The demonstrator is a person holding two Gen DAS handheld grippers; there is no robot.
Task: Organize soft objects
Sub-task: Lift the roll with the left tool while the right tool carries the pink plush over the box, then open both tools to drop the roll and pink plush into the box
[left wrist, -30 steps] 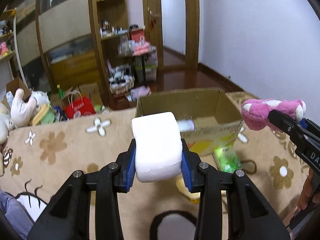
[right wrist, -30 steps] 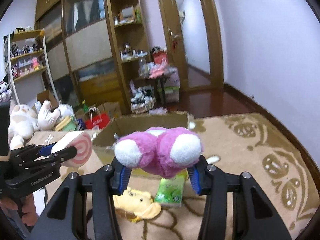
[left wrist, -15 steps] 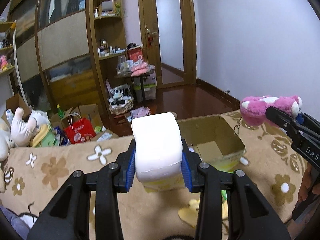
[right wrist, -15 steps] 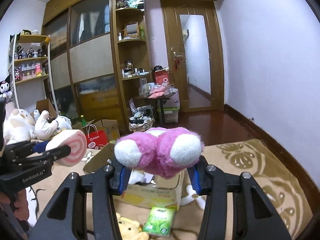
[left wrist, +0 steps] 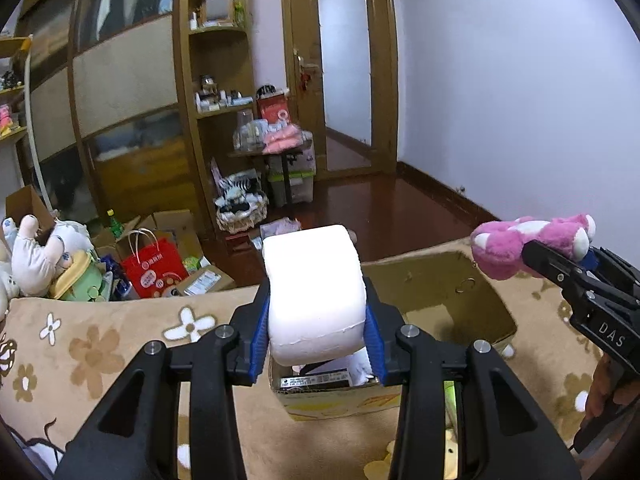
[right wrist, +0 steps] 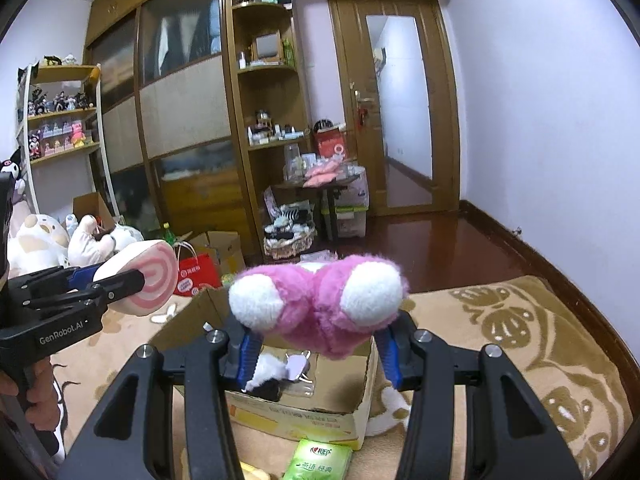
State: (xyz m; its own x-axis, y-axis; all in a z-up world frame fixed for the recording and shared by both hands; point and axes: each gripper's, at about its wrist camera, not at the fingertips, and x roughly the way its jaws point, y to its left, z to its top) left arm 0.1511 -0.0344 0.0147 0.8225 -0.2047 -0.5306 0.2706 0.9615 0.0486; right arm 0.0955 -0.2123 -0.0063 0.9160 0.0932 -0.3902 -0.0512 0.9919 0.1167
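Left gripper (left wrist: 318,334) is pinching the white foam roll (left wrist: 314,294) between its blue pads; the pink swirl on the roll's end (right wrist: 154,286) shows only in the right wrist view. Right gripper (right wrist: 318,346) is clamped on the pink plush toy (right wrist: 318,304), two white paw pads facing the camera. Both loads hang above the open cardboard box (left wrist: 460,280), which sits on the floral tan blanket (left wrist: 100,344).

Progress, my read: mid-task. Both items are lifted and positioned over the box, neither is released. Box already holds a few things: a white-and-black fluffy item (right wrist: 266,378) and a small pale piece (right wrist: 296,364), can't identify further. Left to do: drop both loads in, then collect what is lying outside.

Outside the box, nearest the camera: one green tissue pack (right wrist: 318,460) just beside the box front, and one yellow soft item (left wrist: 384,466) partly hidden under the gripper.

Count:
- grippers: 2, both loaded
- held soft items: 2
- box: 1
- loose on blanket: 2 visible

Further back, off the blanket: a pile of large plush toys (right wrist: 44,240) at left, at least 3, overlap blocks an exact count. One red paper bag (left wrist: 150,268) on the floor. Whether those are in scope, can't tell.
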